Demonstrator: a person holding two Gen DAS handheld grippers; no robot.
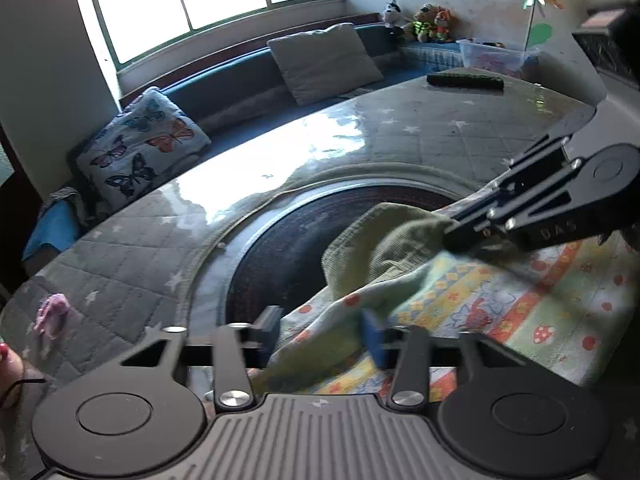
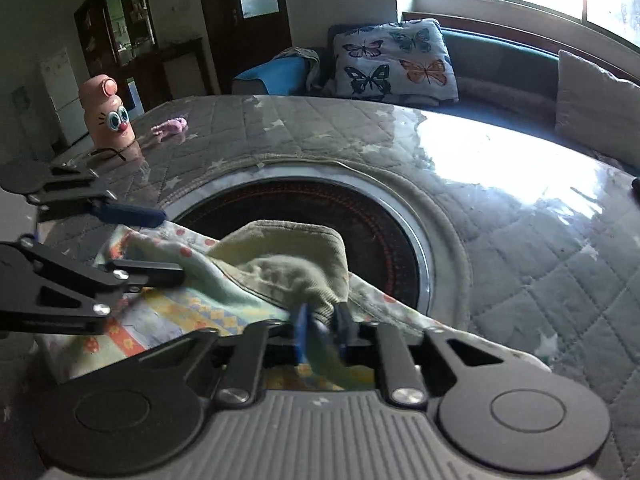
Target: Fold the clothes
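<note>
While lying on the table:
Garment: a patterned child's garment [image 2: 188, 312] with olive-green ribbed lining is lying bunched over the dark round inset [image 2: 360, 220] of the quilted tabletop [image 2: 520, 240].
Right gripper [image 2: 324, 332]: pinching the green fold tight.
Left gripper [image 1: 320, 336]: jaws partly apart, straddling the cloth edge; grip unclear.

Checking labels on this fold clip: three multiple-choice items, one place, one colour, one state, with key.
1. Where does the pink face bottle stand? A) on the quilted table B) window seat C) floor
2. The garment has an inner side that is: A) red B) green C) black
3. The right tongs are: A) wide open B) shut on nothing C) shut on the garment

Key: 1 A, its base rests on the quilt; 2 B, the turned-back flap is green; 3 C, cloth is pinched in them.
</note>
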